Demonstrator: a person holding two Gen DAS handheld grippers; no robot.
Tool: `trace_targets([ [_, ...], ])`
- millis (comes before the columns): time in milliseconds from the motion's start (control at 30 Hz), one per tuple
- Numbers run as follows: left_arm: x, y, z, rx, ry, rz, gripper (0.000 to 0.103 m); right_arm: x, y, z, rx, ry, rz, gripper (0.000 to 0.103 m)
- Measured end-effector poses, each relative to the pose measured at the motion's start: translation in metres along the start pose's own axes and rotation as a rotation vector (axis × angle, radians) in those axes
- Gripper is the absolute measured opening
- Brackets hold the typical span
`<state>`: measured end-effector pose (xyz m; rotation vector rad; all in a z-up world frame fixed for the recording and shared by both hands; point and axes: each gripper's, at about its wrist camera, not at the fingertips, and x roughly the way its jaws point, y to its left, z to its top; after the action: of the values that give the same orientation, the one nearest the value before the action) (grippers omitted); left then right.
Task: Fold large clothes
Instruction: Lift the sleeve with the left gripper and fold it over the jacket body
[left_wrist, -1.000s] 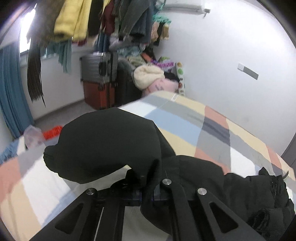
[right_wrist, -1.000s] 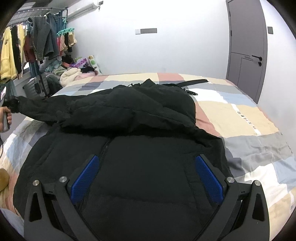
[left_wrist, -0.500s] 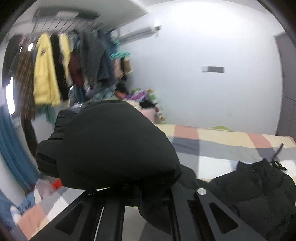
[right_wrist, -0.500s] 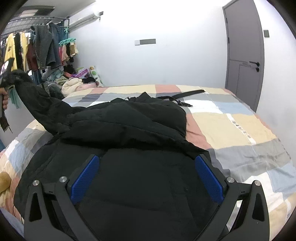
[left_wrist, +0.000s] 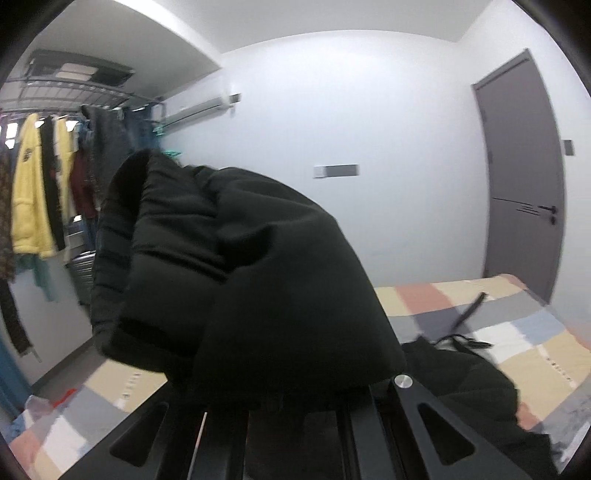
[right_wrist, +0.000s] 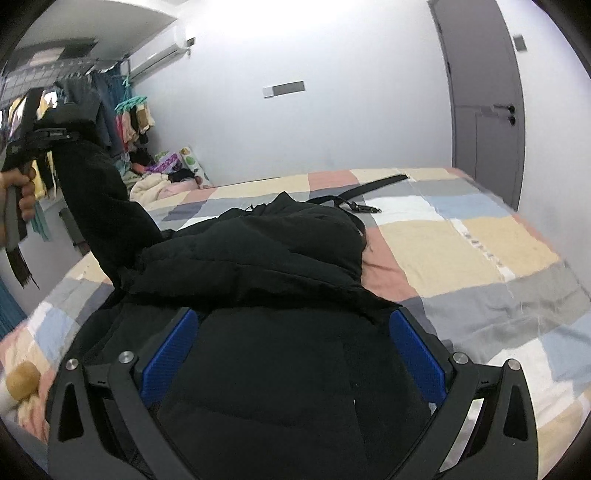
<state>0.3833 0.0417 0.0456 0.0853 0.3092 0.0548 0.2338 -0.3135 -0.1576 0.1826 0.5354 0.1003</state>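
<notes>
A large black padded coat (right_wrist: 266, 266) lies spread on a bed with a checked cover (right_wrist: 461, 251). Its left sleeve (left_wrist: 236, 266) is lifted high off the bed; my left gripper (left_wrist: 291, 402) is shut on the cuff end, which drapes over the jaws and hides the fingertips. In the right wrist view the same sleeve (right_wrist: 99, 199) rises steeply to the left gripper (right_wrist: 48, 134), held by a hand (right_wrist: 22, 192). My right gripper (right_wrist: 291, 354) stands open low over the coat's lower body, blue pads wide apart, nothing between them.
A black belt (right_wrist: 369, 186) lies on the bed beyond the coat's hood. A rail of hanging clothes (left_wrist: 40, 192) and a pile of soft things (right_wrist: 159, 184) fill the left corner. A grey door (right_wrist: 480, 103) stands at the right. A yellow plush toy (right_wrist: 22, 380) sits near the bed's left edge.
The left gripper has swung the sleeve up and round, from low over the bed to high in the air, and rolled. The right gripper crept slightly forward over the coat, still open.
</notes>
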Motion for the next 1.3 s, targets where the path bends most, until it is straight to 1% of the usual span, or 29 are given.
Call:
trace_targets([
  [100, -0.001, -0.037, -0.007, 0.009, -0.014, -0.044, 0.005, -0.003, -0.005, -0.003, 0.009, -0.003, -0.002, 0.103],
  [167, 0.002, -0.069, -0.014, 0.019, -0.004, -0.087, 0.005, -0.004, -0.007, -0.005, 0.013, -0.002, -0.006, 0.103],
  [200, 0.006, -0.085, -0.018, 0.030, 0.007, -0.107, 0.005, -0.005, -0.009, -0.006, 0.022, 0.001, -0.002, 0.103],
  [300, 0.016, -0.117, -0.035, 0.053, 0.032, -0.145, 0.005, -0.005, -0.015, -0.009, 0.041, 0.006, 0.003, 0.103],
  [433, 0.039, -0.164, -0.070, 0.074, 0.088, -0.197, 0.005, -0.004, -0.023, -0.009, 0.066, 0.007, 0.007, 0.103],
  [500, 0.046, -0.176, -0.085, 0.068, 0.098, -0.205, 0.005, -0.002, -0.025, -0.010, 0.068, 0.008, 0.005, 0.103],
  [533, 0.052, -0.183, -0.098, 0.061, 0.109, -0.209, 0.005, -0.001, -0.026, -0.010, 0.069, 0.011, 0.004, 0.103],
  [600, 0.066, -0.202, -0.115, 0.065, 0.148, -0.212, 0.005, 0.004, -0.028, -0.012, 0.077, 0.020, 0.008, 0.103],
  [700, 0.087, -0.225, -0.140, 0.099, 0.203, -0.220, 0.005, 0.008, -0.032, -0.014, 0.088, 0.029, 0.007, 0.103],
  [867, 0.115, -0.251, -0.183, 0.137, 0.290, -0.251, 0.005, 0.017, -0.038, -0.016, 0.114, 0.045, 0.016, 0.103],
  [1000, 0.135, -0.250, -0.192, 0.098, 0.346, -0.281, 0.005, 0.025, -0.038, -0.019, 0.100, 0.061, 0.031, 0.103],
  [1067, 0.137, -0.254, -0.193, 0.103, 0.349, -0.284, 0.005, 0.028, -0.037, -0.020, 0.095, 0.070, 0.035, 0.103],
  [1133, 0.135, -0.248, -0.187, 0.114, 0.324, -0.282, 0.005, 0.030, -0.038, -0.020, 0.094, 0.073, 0.034, 0.103],
  [1300, 0.110, -0.240, -0.170, 0.083, 0.268, -0.252, 0.008, 0.026, -0.041, -0.020, 0.099, 0.061, 0.017, 0.103],
])
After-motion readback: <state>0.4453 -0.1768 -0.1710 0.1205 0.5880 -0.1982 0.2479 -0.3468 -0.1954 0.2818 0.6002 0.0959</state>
